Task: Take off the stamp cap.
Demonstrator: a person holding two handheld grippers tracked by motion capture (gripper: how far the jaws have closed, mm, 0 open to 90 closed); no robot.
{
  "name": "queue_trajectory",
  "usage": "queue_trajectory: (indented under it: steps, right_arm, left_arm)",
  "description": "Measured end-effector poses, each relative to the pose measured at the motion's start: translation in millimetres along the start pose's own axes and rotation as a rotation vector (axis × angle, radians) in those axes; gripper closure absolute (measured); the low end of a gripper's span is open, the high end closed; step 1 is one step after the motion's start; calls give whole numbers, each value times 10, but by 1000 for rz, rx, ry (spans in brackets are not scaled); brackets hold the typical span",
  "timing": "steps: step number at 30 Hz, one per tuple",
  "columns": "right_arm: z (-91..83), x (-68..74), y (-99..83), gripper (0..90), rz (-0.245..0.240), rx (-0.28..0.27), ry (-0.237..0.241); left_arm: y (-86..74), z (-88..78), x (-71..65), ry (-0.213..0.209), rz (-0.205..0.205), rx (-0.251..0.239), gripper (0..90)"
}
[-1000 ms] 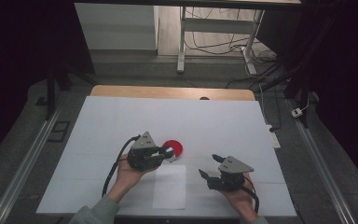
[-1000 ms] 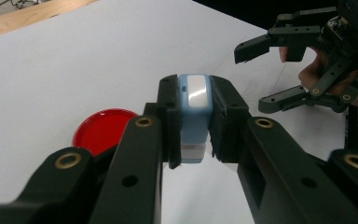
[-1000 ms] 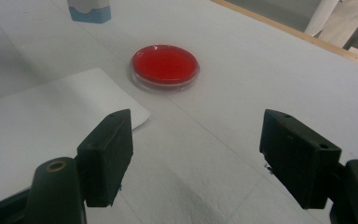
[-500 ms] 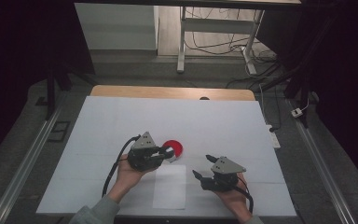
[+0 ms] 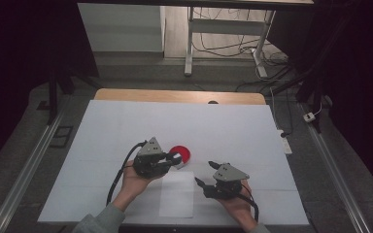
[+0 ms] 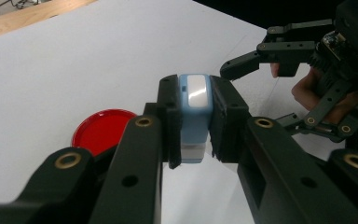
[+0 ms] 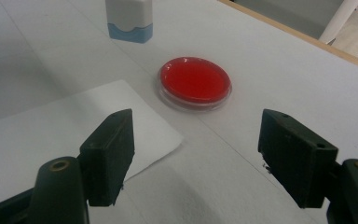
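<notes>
— Since a second ago the right gripper (image 5: 205,173) has slid left across the table, nearer the paper; its jaws gape wide with nothing between them.

— And the left gripper (image 5: 177,159)?

— Unmoved, clamped tight on a small blue-and-white stamp (image 6: 195,116), held just above the table (image 5: 102,136).

— What lies around them?

— A red dish (image 7: 194,81) sits just beyond the stamp, beside the left gripper. A white paper sheet (image 5: 177,194) lies between the two hands, close to the right gripper's jaws. Nothing stands between the open jaws and the dish.
</notes>
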State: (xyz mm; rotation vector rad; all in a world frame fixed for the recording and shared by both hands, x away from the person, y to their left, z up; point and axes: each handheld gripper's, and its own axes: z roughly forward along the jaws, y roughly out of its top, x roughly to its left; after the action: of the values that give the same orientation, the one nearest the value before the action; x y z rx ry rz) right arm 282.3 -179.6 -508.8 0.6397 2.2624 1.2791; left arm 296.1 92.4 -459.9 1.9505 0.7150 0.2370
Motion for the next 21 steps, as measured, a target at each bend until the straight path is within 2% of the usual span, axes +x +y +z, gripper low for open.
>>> queue_trajectory:
  steps: [21]
  right_arm:
    - [157,204,109,288,-22,-13,35]
  left_arm:
    - [-8,23,-25,6,9,-7,757]
